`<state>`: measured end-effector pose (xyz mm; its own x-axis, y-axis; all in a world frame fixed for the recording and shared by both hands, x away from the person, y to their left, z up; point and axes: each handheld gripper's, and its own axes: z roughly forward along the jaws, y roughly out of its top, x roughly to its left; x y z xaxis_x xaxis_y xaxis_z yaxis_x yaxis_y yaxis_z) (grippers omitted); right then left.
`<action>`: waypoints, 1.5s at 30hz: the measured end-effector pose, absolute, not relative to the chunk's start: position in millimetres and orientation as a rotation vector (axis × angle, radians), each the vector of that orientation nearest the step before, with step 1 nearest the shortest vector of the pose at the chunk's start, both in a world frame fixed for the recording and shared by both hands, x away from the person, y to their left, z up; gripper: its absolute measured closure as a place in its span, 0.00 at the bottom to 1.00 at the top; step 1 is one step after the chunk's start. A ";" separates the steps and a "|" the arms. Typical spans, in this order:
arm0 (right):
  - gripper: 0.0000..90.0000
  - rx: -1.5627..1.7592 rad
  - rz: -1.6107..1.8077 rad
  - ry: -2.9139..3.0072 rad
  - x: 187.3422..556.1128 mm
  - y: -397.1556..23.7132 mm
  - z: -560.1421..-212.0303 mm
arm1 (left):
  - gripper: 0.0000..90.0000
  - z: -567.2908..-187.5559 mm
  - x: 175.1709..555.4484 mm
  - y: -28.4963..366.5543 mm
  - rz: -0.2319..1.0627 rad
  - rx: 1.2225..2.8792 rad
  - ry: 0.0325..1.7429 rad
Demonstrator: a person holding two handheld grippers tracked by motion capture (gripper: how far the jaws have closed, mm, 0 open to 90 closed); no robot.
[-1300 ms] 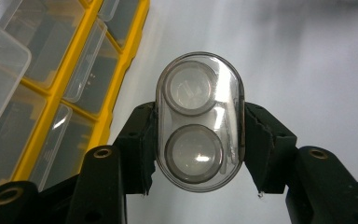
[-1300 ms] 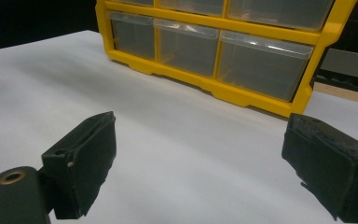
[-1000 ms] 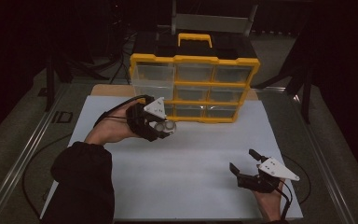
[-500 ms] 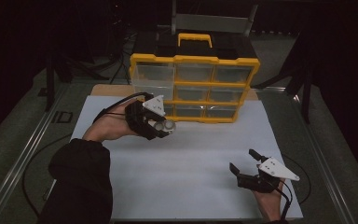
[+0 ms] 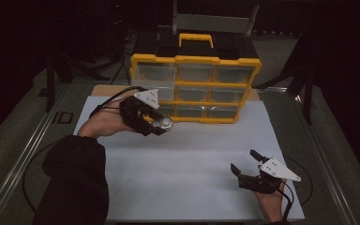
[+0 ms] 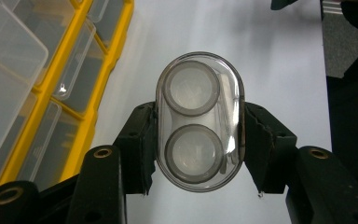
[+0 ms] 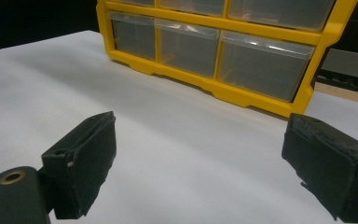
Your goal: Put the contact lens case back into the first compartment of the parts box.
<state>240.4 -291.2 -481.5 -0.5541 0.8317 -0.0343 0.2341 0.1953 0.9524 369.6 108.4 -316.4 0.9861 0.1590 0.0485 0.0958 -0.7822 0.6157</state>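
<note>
Slipping is the main risk: the left gripper (image 6: 198, 140) clamps a smooth, clear oval plastic case (image 6: 199, 120) only at its curved sides, above the white table sheet (image 5: 192, 154), near the yellow organizer with clear plastic drawers (image 5: 194, 89). Its drawers look empty; the case holds two round grey-rimmed wells. The right gripper (image 7: 200, 168) rests with jaws spread, empty.

Dim room; grey floor (image 5: 23, 140); white-topped table (image 5: 192, 159); black surroundings

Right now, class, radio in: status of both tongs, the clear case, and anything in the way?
Left tongs shut on clear case, near drawer cabinet. Right tongs open, nothing between them. White mat bare between case and cabinet.
</note>
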 end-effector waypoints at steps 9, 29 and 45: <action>0.11 0.993 1.373 1.908 240.6 -291.3 -481.7 | 0.55 -308.6 372.8 115.0 0.132 2.514 0.200; 0.11 0.986 1.369 1.907 240.7 -290.7 -481.9 | 0.55 -288.6 379.2 119.3 0.129 2.511 0.203; 0.11 0.999 1.376 1.902 240.5 -290.6 -481.5 | 0.55 -275.5 381.9 117.2 0.120 2.502 0.179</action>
<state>240.5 -290.6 -481.5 -0.5500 0.8347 -0.0287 0.2340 0.1870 0.9541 381.9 117.2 -275.5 0.9867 0.1567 0.0440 0.1004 -0.7988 0.5931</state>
